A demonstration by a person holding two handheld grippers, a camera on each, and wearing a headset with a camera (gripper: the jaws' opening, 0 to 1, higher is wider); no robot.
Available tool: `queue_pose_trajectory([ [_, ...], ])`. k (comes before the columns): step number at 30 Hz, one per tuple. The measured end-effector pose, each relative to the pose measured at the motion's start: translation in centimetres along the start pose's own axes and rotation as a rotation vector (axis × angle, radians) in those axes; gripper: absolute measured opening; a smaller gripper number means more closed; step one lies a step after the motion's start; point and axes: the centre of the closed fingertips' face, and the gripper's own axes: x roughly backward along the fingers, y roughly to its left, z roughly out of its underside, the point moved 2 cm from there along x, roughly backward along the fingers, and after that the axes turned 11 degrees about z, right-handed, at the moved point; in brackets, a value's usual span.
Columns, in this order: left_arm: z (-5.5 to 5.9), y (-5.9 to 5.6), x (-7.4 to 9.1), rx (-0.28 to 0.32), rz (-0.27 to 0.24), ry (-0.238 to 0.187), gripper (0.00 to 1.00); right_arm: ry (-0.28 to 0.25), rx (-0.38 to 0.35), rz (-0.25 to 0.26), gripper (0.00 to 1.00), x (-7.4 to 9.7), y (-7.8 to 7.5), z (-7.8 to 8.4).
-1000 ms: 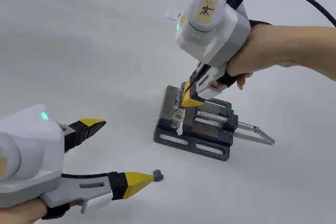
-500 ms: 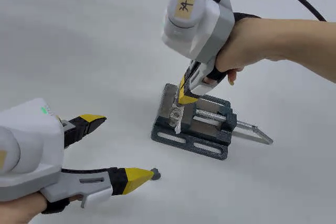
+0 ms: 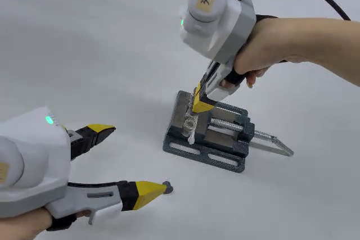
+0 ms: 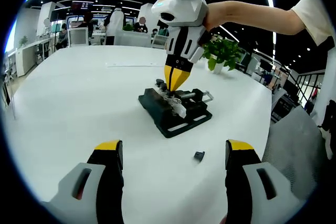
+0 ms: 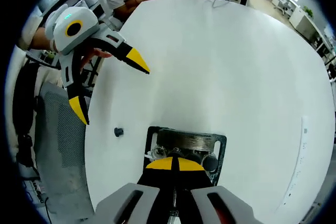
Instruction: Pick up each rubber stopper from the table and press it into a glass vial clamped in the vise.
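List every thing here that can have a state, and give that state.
left hand-held gripper: open, jaws spread wide.
right hand-held gripper: shut, tips down at the glass vial.
rubber stopper: lying loose on the table, not gripped.
glass vial: clamped in the vise.
vise: closed on the glass vial.

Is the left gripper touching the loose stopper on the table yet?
Apart. The left gripper view shows the stopper lying between the open jaws of the left gripper, with bare table on both sides.

Left hand-held gripper (image 3: 136, 158) jaws wide apart, right hand-held gripper (image 3: 200, 104) tipped down, closed
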Motion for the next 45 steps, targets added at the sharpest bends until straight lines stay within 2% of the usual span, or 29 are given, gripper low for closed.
queue_pose_trajectory([
  [2,-0.1,-0.1,0.0,-0.002,0.000,0.000,0.78,0.039,0.072,0.025,0.00,0.0,0.1,-0.2],
  [4,-0.2,-0.1,0.0,-0.006,-0.001,-0.001,0.78,0.068,0.079,0.033,0.00,-0.2,0.2,-0.2],
  [7,-0.5,-0.2,0.0,-0.013,0.001,-0.006,0.78,0.104,0.128,0.052,0.00,-0.2,0.2,-0.3],
  [8,-0.6,-0.3,0.0,-0.017,0.000,-0.008,0.78,0.111,0.113,0.058,0.00,-0.3,0.3,-0.3],
  [11,-0.8,-0.4,0.1,-0.020,0.001,-0.014,0.78,0.112,0.103,0.066,0.00,-0.1,0.3,-0.2],
  [13,-0.9,-0.7,0.2,-0.029,0.002,-0.013,0.78,0.086,0.054,0.056,0.00,-0.1,0.2,-0.1],
  [14,-1.0,-0.8,0.3,-0.031,0.003,-0.014,0.78,0.076,0.067,0.053,0.00,-0.1,-0.1,0.1],
  [15,-1.1,-0.9,0.4,-0.033,0.002,-0.016,0.78,0.072,0.050,0.055,0.00,-0.1,-0.1,0.1],
  [17,-1.2,-0.9,0.5,-0.038,-0.001,-0.017,0.78,0.072,0.063,0.061,0.00,0.1,0.4,-0.1],
  [21,-1.6,-0.7,0.8,-0.051,-0.008,-0.018,0.78,0.113,0.089,0.067,0.00,-0.1,0.3,-0.3],
  [24,-2.0,-0.5,1.1,-0.059,-0.015,-0.030,0.78,0.125,0.083,0.069,0.00,0.0,0.2,-0.2],
  [30,-2.2,-0.7,1.0,-0.072,-0.008,-0.035,0.78,0.139,0.140,0.094,0.00,0.1,0.7,-0.2],
  [33,-2.3,-0.8,1.0,-0.079,-0.002,-0.033,0.78,0.120,0.137,0.101,0.00,0.2,0.3,-0.1],
  [41,-2.6,-0.5,1.0,-0.093,0.005,-0.029,0.78,-0.011,0.072,0.100,0.00,0.3,0.1,0.3],
  [45,-2.6,-0.6,0.9,-0.097,0.008,-0.023,0.78,-0.039,0.057,0.098,0.00,0.2,0.0,0.4],
])
